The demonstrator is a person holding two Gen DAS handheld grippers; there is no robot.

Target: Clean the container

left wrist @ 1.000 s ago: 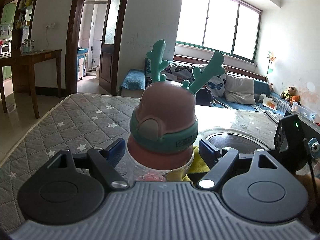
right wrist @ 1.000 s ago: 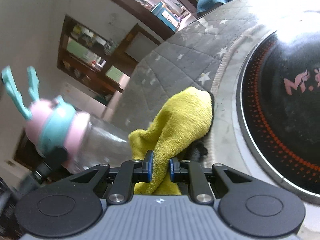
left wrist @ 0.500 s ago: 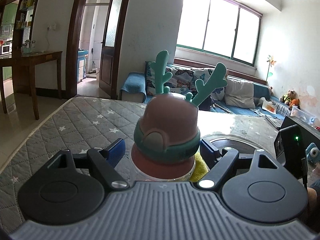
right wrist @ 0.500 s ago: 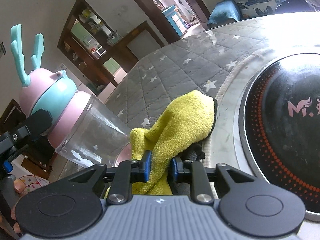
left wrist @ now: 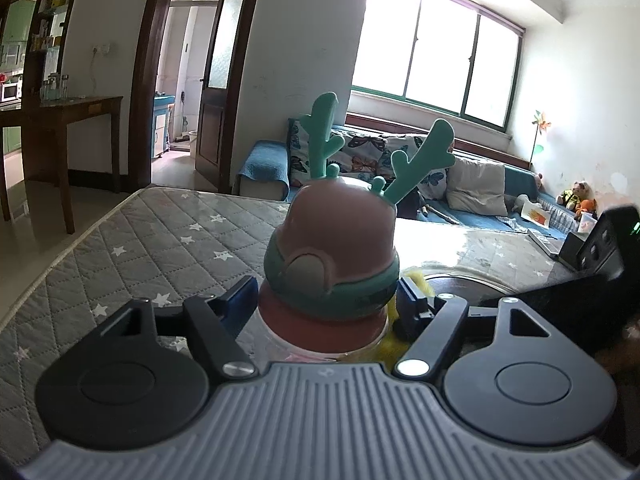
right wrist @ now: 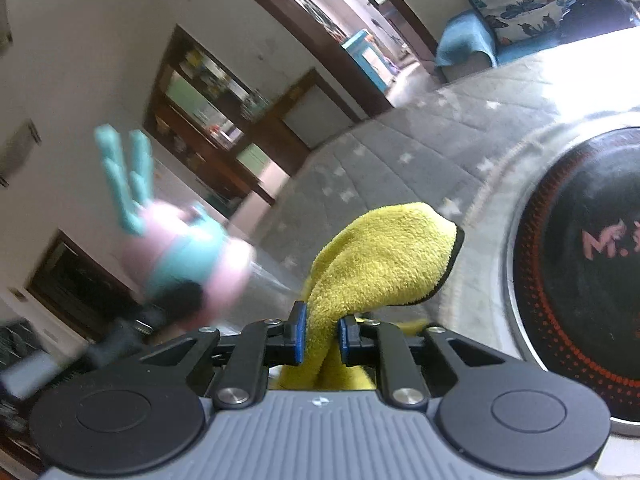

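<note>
A clear bottle with a pink and teal lid and teal antlers [left wrist: 332, 240] stands between the fingers of my left gripper [left wrist: 326, 298]. The jaws are closing, and both blue pads press on its pink collar. In the right wrist view the same bottle [right wrist: 180, 256] is blurred at the left, tilted, with a black finger across its neck. My right gripper [right wrist: 320, 334] is shut on a bunched yellow cloth [right wrist: 384, 256], which rises above the pads beside the bottle's clear body. A scrap of that cloth [left wrist: 416, 280] shows behind the bottle in the left wrist view.
A grey quilted cover with white stars [left wrist: 160, 240] covers the table. A round black induction cooktop [right wrist: 580, 260] sits at the right. Beyond the table are a blue sofa with cushions [left wrist: 480, 184], a wooden side table [left wrist: 60, 120] and an open doorway.
The left jaws have narrowed onto the bottle's collar. The right gripper has lifted with the yellow cloth and rolled a little; the bottle now looks blurred in its view.
</note>
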